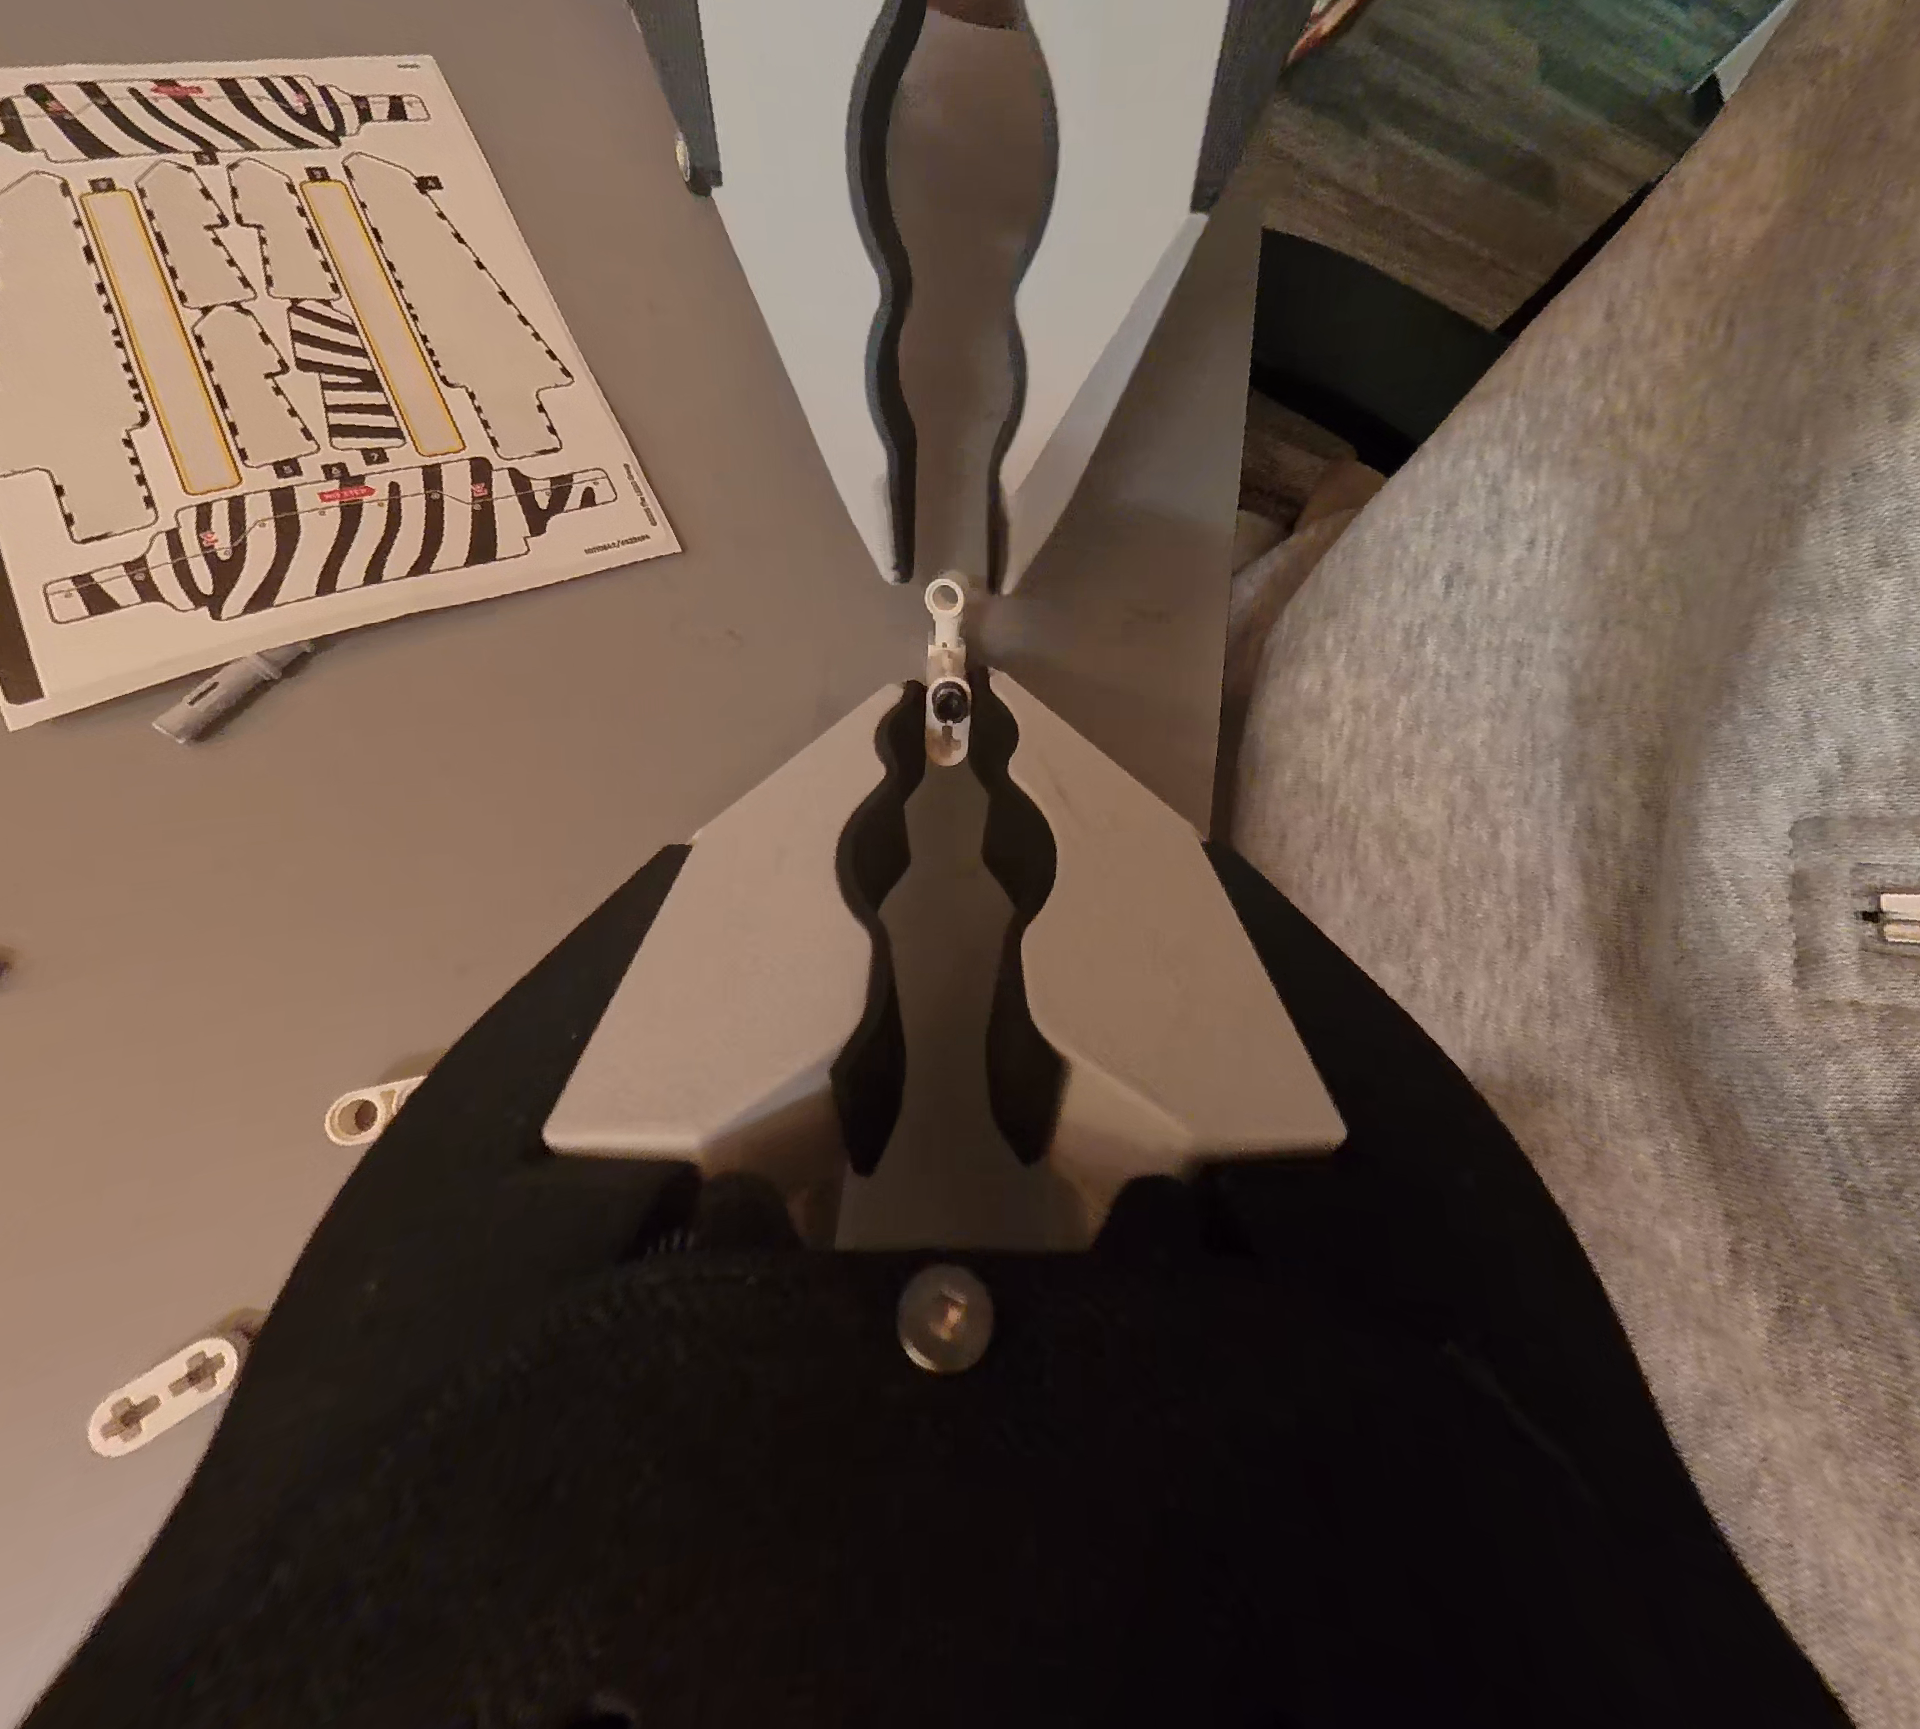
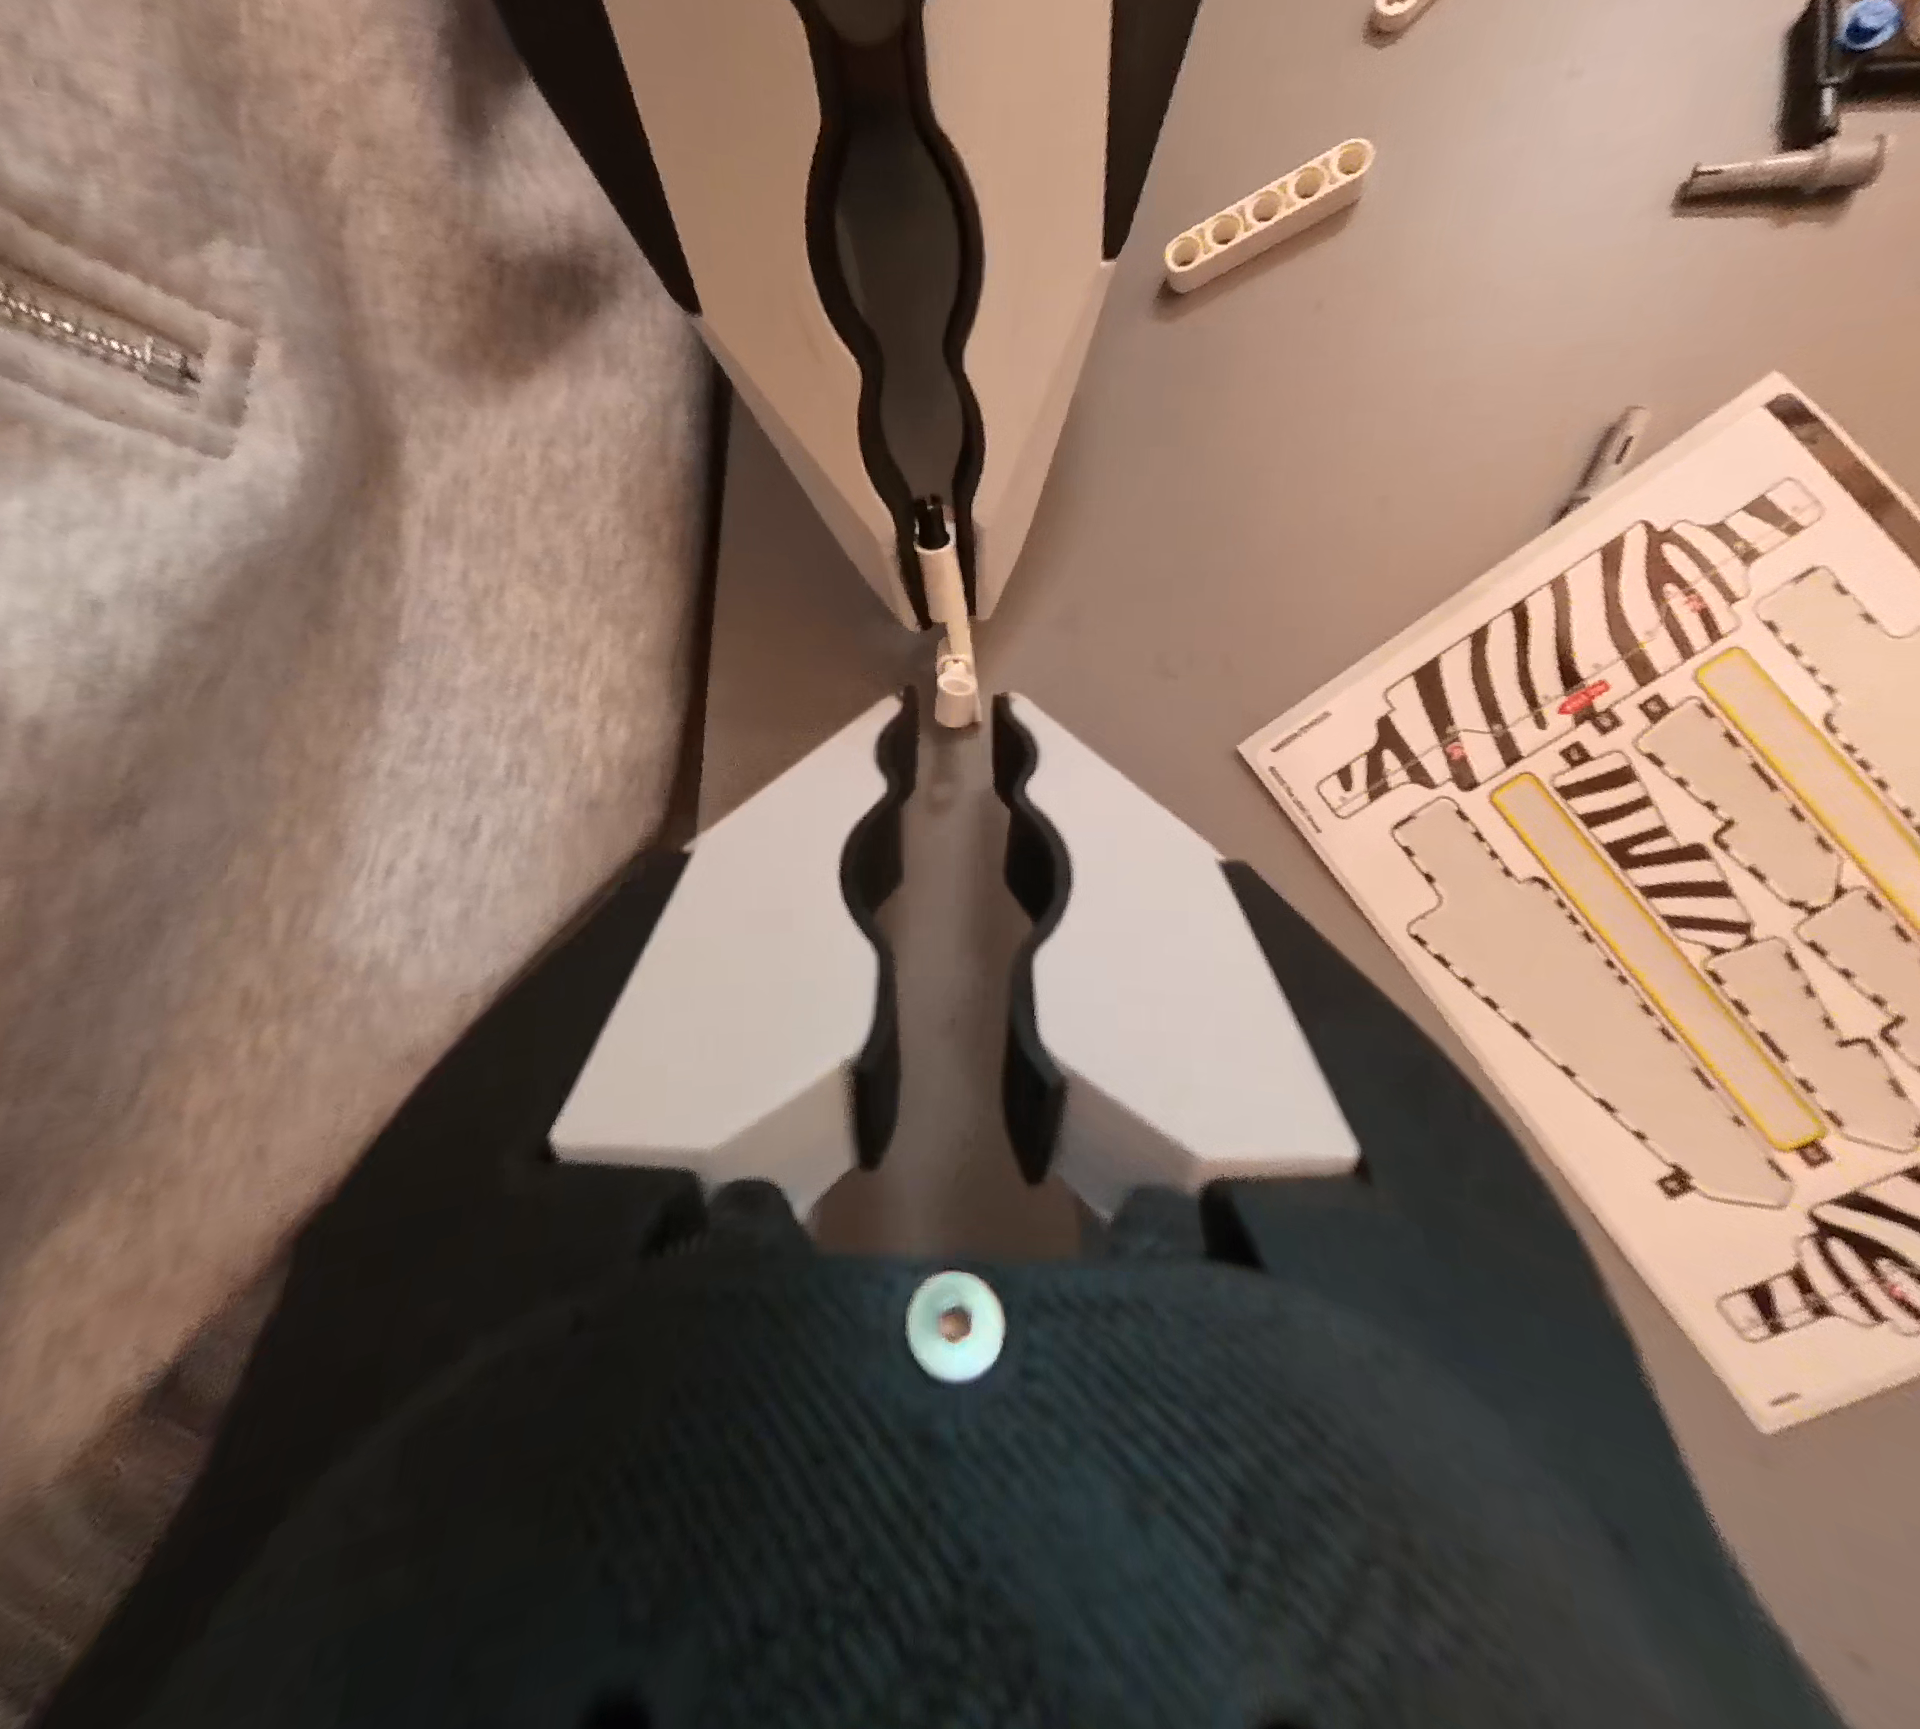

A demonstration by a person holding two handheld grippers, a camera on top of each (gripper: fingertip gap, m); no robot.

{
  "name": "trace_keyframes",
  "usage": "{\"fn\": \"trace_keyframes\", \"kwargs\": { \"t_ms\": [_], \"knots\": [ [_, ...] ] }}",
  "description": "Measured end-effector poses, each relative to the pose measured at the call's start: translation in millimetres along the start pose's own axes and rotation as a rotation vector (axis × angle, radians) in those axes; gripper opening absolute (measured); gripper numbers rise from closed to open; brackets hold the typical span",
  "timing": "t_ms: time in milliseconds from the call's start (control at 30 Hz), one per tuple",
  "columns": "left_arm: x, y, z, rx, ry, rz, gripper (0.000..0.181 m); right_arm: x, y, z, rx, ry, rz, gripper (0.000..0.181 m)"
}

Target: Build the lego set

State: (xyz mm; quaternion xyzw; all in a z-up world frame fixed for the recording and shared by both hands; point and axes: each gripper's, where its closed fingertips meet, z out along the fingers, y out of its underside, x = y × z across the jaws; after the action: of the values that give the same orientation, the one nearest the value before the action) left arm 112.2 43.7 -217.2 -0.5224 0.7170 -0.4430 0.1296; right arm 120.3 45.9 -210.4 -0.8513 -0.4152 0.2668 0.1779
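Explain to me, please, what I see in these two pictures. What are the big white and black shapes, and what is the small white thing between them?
There is no robot: a person holds two hand-held grippers, each carrying its own camera that looks along its two fingers.

In the left wrist view, the left gripper is at the bottom and pinches a small white Lego assembly with a black pin. The right gripper faces it from the top.

The right wrist view shows the opposite side: the right gripper is at the bottom, nearly shut around the assembly's free end; whether it grips is unclear.

On the grey table lie a zebra-striped sticker sheet, a white beam with holes and other loose parts.
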Motion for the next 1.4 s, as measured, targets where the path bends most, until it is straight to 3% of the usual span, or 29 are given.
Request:
{"fn": "trace_keyframes", "kwargs": {
  "t_ms": [67,600,1300,1400],
  "knots": [
    [0.3,0.2,0.1,-0.001,0.004,-0.001,0.008,-0.4,-1.0,1.2,0.001,-0.006,-0.026,0.006],
    [-0.2,1.0,-0.1,-0.004,0.009,-0.006,0.007,-1.2,-0.5,3.7,-0.083,0.072,-0.214,0.004],
    [-0.8,3.3,0.6,-0.018,-0.003,0.005,0.007,0.2,-2.0,10.4,-0.099,0.057,0.057,0.006],
    [0.0,6.8,3.8,-0.049,-0.011,0.023,0.007,-1.3,-6.6,7.8,-0.075,0.093,0.039,0.023]
  ]
}}
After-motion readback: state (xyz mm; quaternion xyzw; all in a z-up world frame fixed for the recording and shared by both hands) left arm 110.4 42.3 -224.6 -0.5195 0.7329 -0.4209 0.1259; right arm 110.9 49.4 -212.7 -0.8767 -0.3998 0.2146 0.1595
